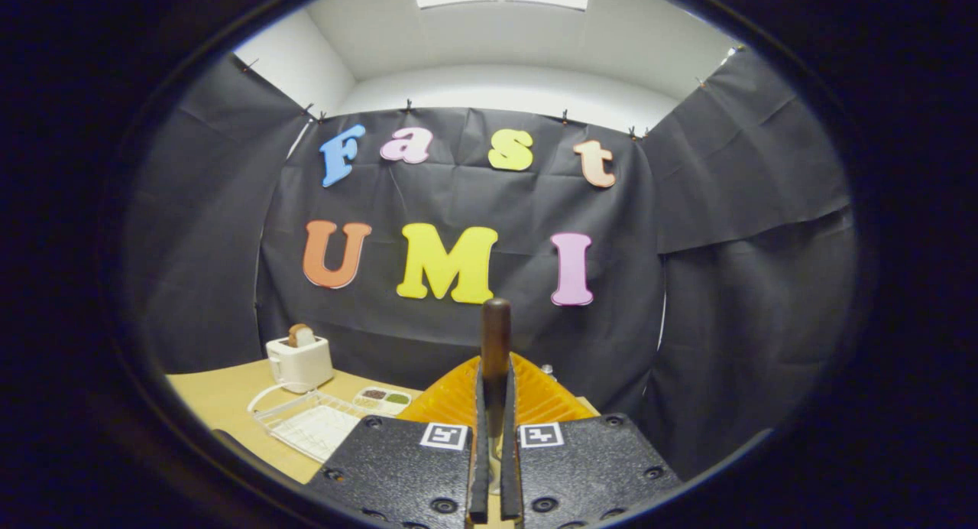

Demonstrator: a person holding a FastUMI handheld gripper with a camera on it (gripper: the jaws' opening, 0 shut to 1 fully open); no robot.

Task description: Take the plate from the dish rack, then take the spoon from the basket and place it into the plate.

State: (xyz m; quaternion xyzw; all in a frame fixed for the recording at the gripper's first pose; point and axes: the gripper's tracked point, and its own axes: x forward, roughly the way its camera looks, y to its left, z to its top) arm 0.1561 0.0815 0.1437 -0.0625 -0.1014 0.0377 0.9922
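Right now the gripper (pixel 495 407) is clamped narrow on the spoon (pixel 495 338), its dark wooden handle standing up between the fingers above the table (pixel 221 395); it looks light, stiff and smooth, so a mid-handle hold seems safest.

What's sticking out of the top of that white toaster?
A brown slice of bread pokes up from the toaster; its lower part is hidden inside. Nearer, the gripper is shut on a spoon handle.
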